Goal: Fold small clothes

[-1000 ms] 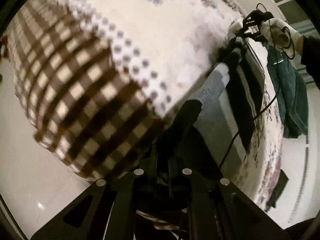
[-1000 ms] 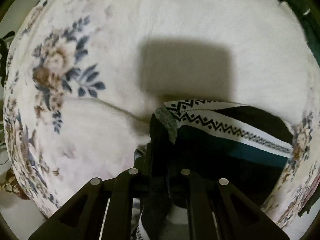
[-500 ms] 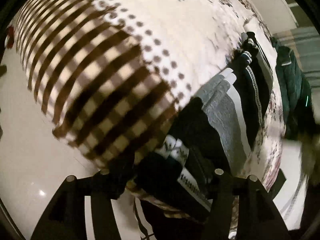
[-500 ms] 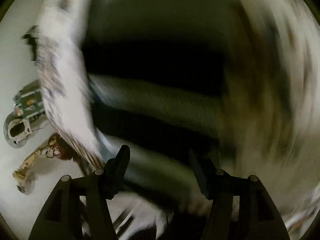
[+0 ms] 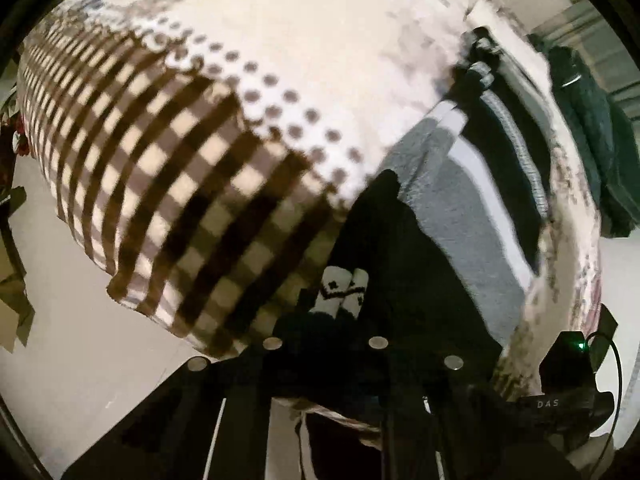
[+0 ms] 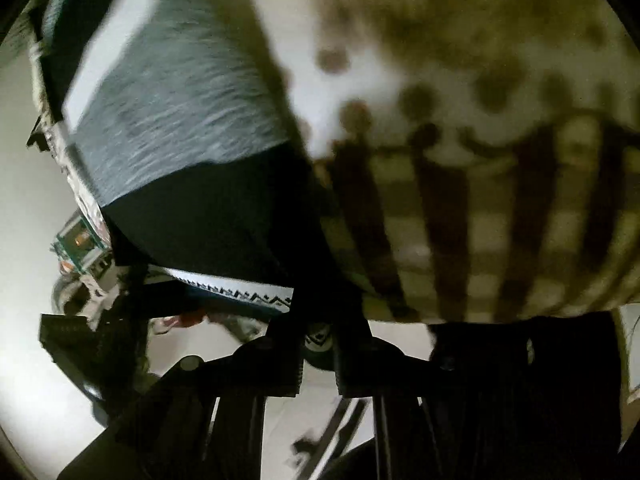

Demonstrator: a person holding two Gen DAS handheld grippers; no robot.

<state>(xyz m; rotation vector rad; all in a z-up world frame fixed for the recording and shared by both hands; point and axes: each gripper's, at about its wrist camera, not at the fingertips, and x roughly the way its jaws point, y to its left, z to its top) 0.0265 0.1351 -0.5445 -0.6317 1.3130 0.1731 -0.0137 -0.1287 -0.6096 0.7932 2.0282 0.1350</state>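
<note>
Left wrist view: on the bed point(image 5: 320, 80), both grippers, left point(image 5: 324, 344) shut and right point(image 6: 318, 344) closing, pinch the near hem of the garment point(image 5: 460, 200), which could slip free and bunch if lifted unevenly.

We see both tools, open half a second ago, now clamping the patterned garment point(image 5: 344, 292) edge at lower centre; the right tool point(image 6: 318, 344) is closing.
</note>
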